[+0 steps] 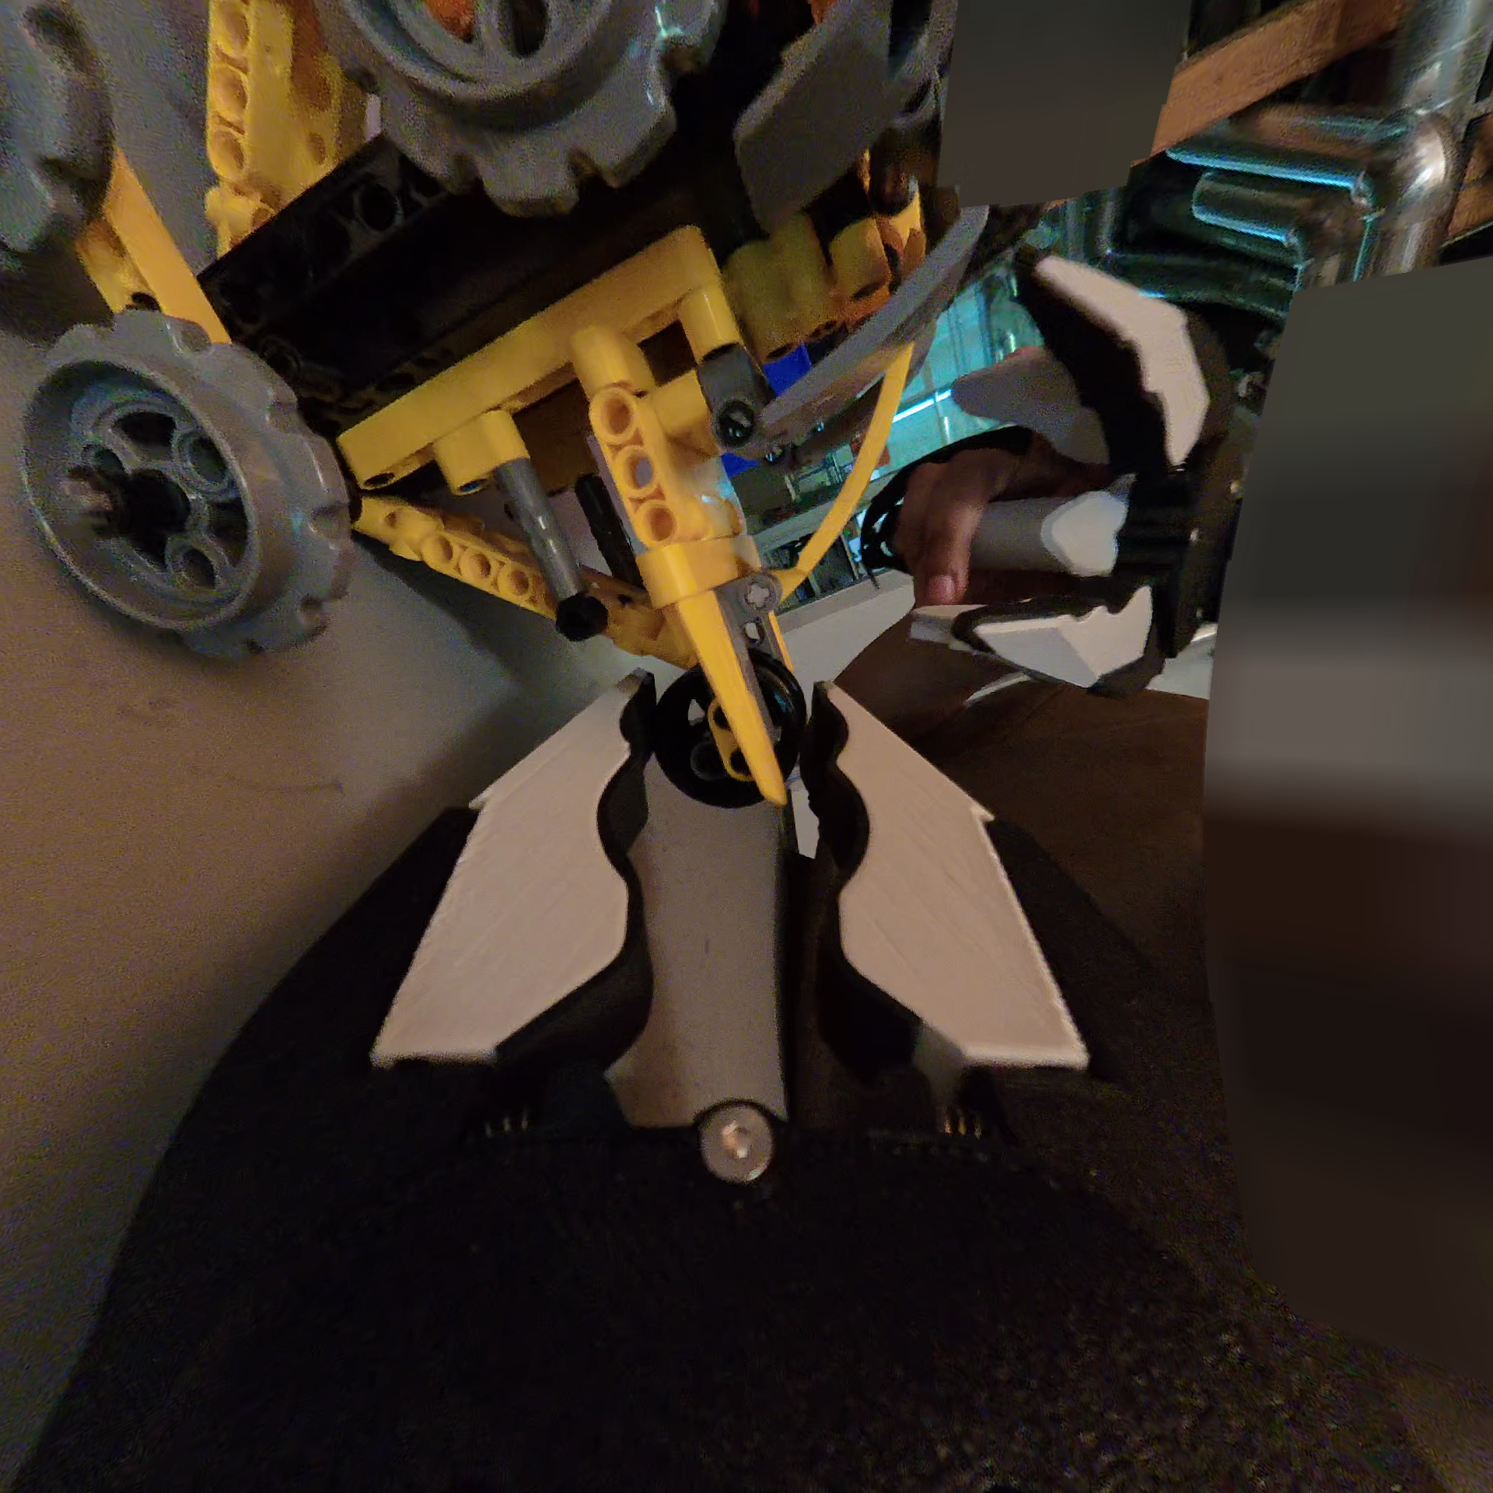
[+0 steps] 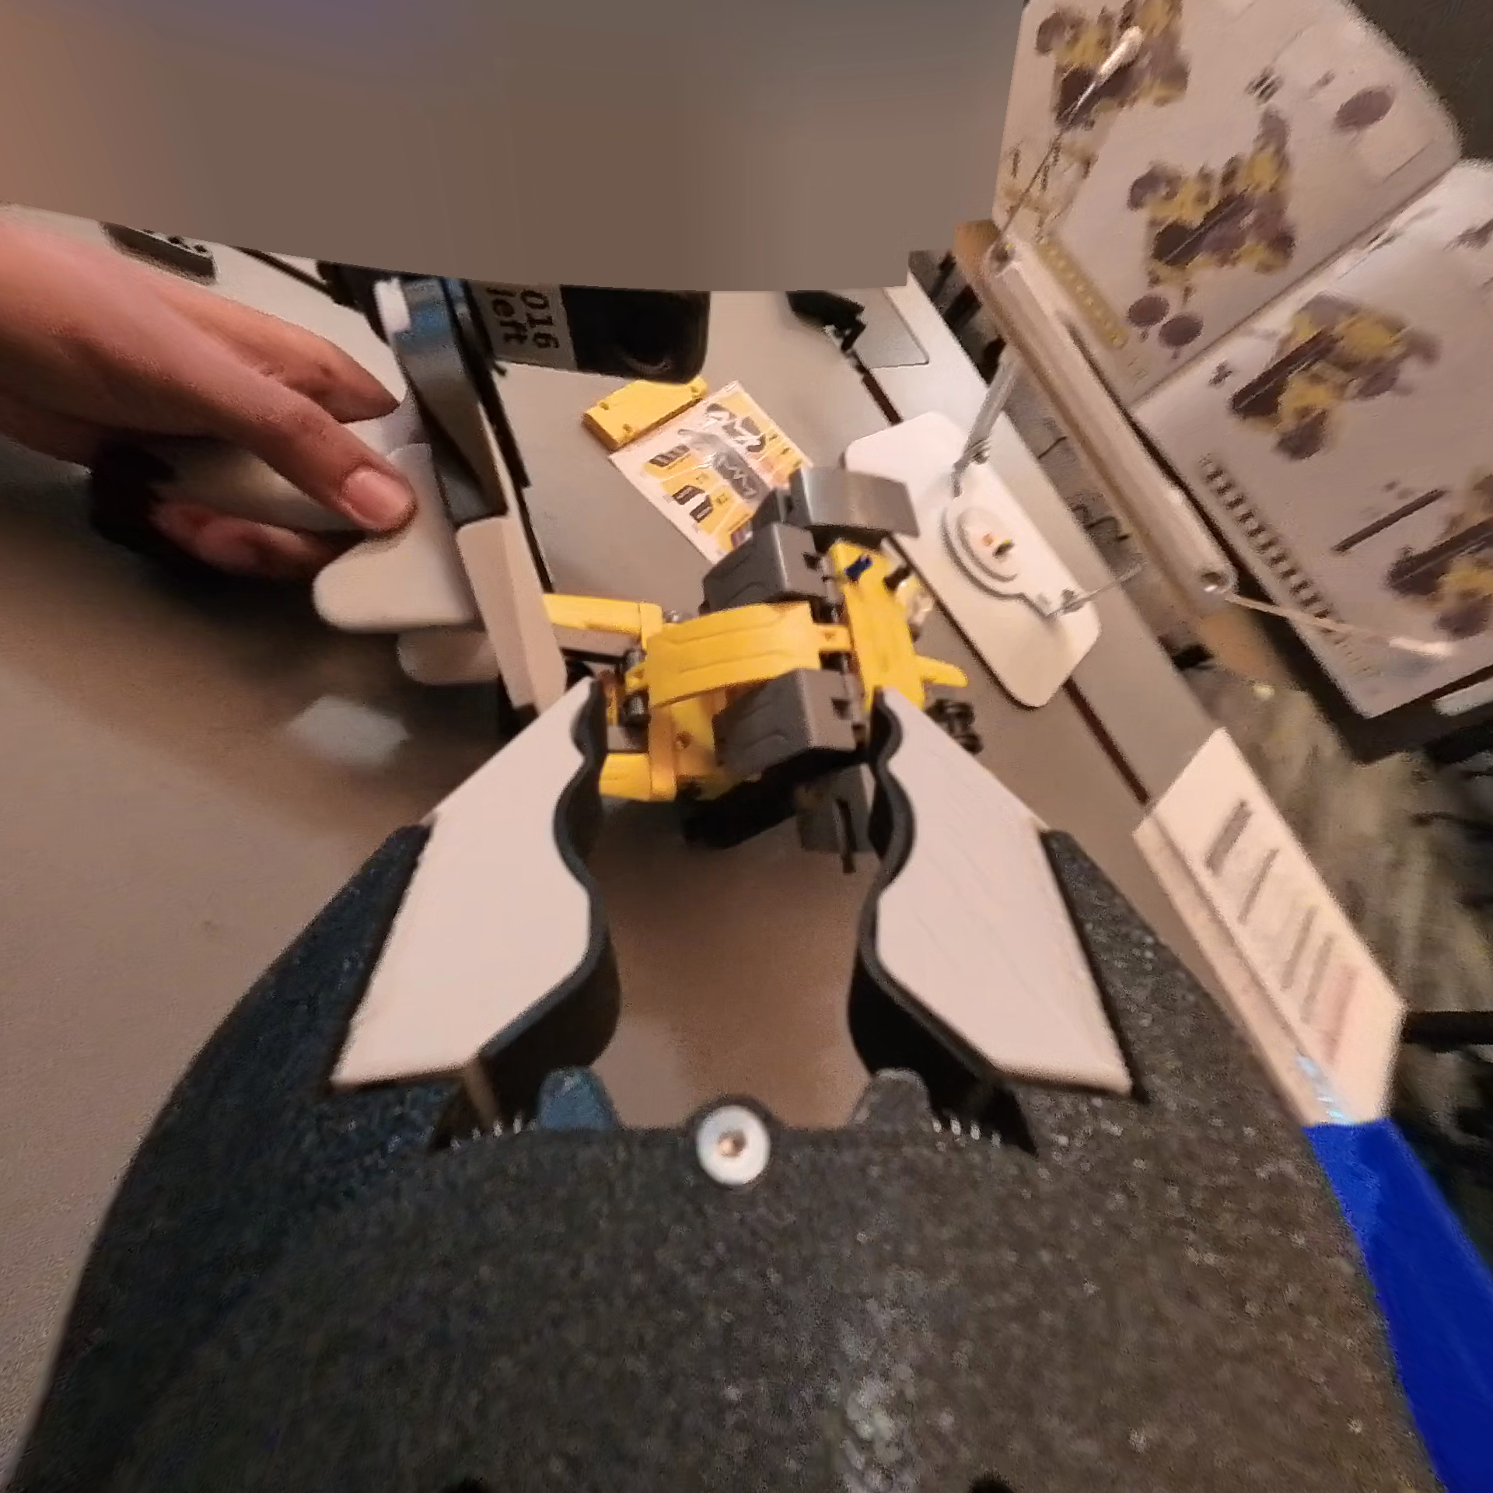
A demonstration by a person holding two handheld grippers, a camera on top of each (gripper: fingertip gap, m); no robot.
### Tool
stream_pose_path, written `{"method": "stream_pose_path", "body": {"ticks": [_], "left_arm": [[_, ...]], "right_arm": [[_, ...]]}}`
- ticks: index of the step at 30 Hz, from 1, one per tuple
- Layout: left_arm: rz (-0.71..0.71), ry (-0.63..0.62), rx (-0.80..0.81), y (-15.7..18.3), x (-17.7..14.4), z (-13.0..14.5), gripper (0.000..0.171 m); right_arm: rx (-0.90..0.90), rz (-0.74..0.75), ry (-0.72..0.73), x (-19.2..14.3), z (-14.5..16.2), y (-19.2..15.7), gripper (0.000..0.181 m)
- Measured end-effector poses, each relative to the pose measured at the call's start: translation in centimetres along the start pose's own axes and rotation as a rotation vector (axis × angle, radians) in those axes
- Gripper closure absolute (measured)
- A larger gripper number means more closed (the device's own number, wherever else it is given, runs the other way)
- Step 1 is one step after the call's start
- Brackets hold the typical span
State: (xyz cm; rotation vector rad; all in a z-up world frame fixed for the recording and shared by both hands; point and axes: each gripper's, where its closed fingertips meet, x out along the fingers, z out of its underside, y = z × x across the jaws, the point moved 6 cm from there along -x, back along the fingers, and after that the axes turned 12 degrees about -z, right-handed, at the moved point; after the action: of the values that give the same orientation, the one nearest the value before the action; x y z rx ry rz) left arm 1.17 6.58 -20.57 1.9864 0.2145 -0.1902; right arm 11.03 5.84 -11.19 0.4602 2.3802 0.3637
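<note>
A yellow, black and grey brick-built vehicle (image 1: 517, 339) with grey toothed wheels (image 1: 174, 485) fills the left wrist view. My left gripper (image 1: 731, 699) is shut on a small black pulley wheel (image 1: 695, 747) at the tip of the vehicle's yellow boom (image 1: 731, 687). In the right wrist view the same vehicle (image 2: 727, 670) lies on the table just beyond my right gripper (image 2: 735, 699). That gripper is open, with a fingertip on each side of the vehicle's body; I cannot tell if they touch it. The left gripper (image 2: 509, 614) and a hand (image 2: 242, 420) holding it reach the vehicle from the left.
A sticker sheet (image 2: 711, 468) and a yellow flat piece (image 2: 642, 416) lie behind the vehicle on the grey table (image 2: 161, 808). An open instruction booklet (image 2: 1293, 323) stands on a white-based holder (image 2: 1002, 565) at the right. A white card (image 2: 1268, 913) lies nearer. Metal pipes (image 1: 1373, 161) stand behind.
</note>
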Motion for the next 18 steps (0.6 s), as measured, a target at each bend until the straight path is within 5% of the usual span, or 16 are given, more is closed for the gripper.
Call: {"method": "stream_pose_path", "body": {"ticks": [4,8,18], "left_arm": [[-0.014,-0.010,0.020,0.1,0.3,0.2,0.137],[-0.024,-0.006,0.021,0.2,0.5,0.3,0.137],[-0.048,0.033,0.008,0.3,0.7,0.5,0.137]], "right_arm": [[-0.045,0.081,-0.037,0.6,-0.9,0.9,0.096],[-0.129,0.174,-0.241,2.3,0.3,1.9,0.072],[-0.137,0.084,-0.302,3.2,-1.0,1.4,0.073]]}}
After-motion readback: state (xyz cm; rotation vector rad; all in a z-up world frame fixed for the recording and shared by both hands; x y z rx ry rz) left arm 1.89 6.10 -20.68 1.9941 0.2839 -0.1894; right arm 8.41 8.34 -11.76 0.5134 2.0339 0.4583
